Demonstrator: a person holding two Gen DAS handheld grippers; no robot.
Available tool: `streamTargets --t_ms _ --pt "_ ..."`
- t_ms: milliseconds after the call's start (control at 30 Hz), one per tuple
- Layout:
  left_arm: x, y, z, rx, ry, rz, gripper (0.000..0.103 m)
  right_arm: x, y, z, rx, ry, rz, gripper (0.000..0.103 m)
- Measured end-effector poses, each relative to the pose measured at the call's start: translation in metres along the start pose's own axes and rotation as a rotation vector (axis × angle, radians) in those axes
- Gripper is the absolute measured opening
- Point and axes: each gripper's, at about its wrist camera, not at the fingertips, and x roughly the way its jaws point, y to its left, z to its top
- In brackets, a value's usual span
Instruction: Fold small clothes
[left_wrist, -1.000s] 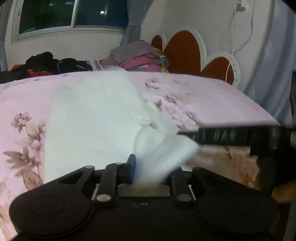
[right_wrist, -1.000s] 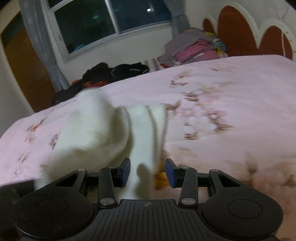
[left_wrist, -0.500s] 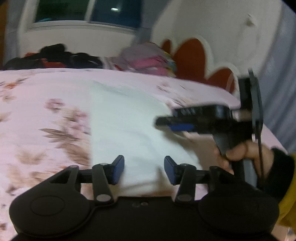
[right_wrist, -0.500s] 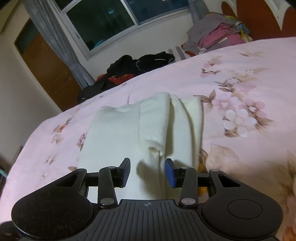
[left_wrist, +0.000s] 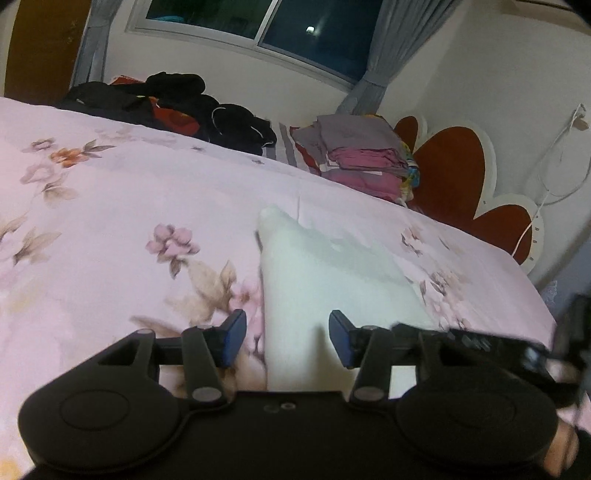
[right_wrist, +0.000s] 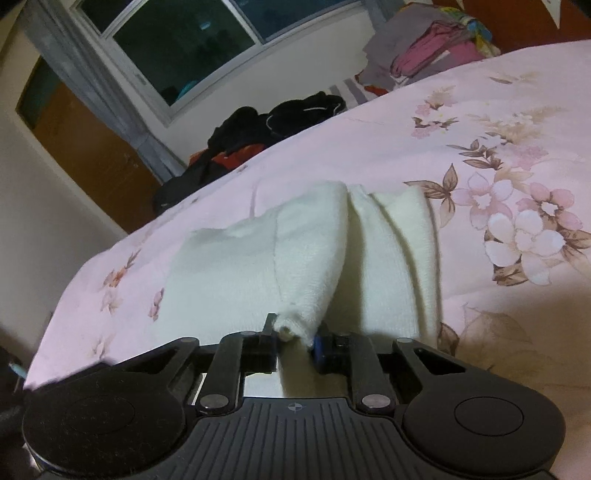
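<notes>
Since a second ago my right gripper (right_wrist: 295, 338) has been closing and now pinches the white garment (right_wrist: 258, 266) corner near the bed's (right_wrist: 498, 110) near edge; my left gripper (left_wrist: 287, 338), half-wide and empty, hovers over its other side, cloth stretching away.

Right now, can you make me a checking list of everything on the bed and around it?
Surface: pink flowered bedspread.
Job's things: white garment lying partly folded on the bedspread.
Clutter: black clothes pile and folded clothes stack at the bed's far edge.
Grippers: right tool has just been closing and pinches a bunched corner of the white garment; left tool open, nothing pressed between its pads, cloth below.
Cables: white cord hanging on the wall.
Surroundings: dark window, grey curtains, red headboard, brown door.
</notes>
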Motion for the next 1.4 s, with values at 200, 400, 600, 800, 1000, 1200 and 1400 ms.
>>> streamTargets --t_ms 200,400,600,800,1000,1200,1400 --pt "0.026 -0.013 0.008 0.011 0.028 -0.038 0.048 -0.037 0.007 -0.007 -0.116 -0.063 -0.061 0.015" --pt "0.048 -0.017 -0.008 0.024 0.086 -0.045 0.049 -0.031 -0.013 -0.011 -0.083 -0.034 -0.101 0.015" --pt "0.056 -0.011 -0.009 0.004 0.128 -0.052 0.057 -0.024 -0.011 -0.007 -0.095 -0.016 -0.152 0.015" --pt "0.051 -0.009 -0.011 0.017 0.129 -0.054 0.060 -0.042 -0.016 -0.011 -0.040 -0.008 -0.125 0.015" --pt "0.041 -0.009 -0.016 0.036 0.153 -0.074 0.060 -0.065 -0.016 -0.028 -0.021 0.025 -0.103 0.015" --pt "0.029 -0.007 -0.034 0.070 0.207 -0.088 0.060 -0.087 -0.017 -0.057 0.013 0.061 -0.096 0.015" --pt "0.006 -0.001 -0.053 0.086 0.222 -0.092 0.058 -0.103 -0.013 -0.079 0.007 0.081 -0.119 0.015"
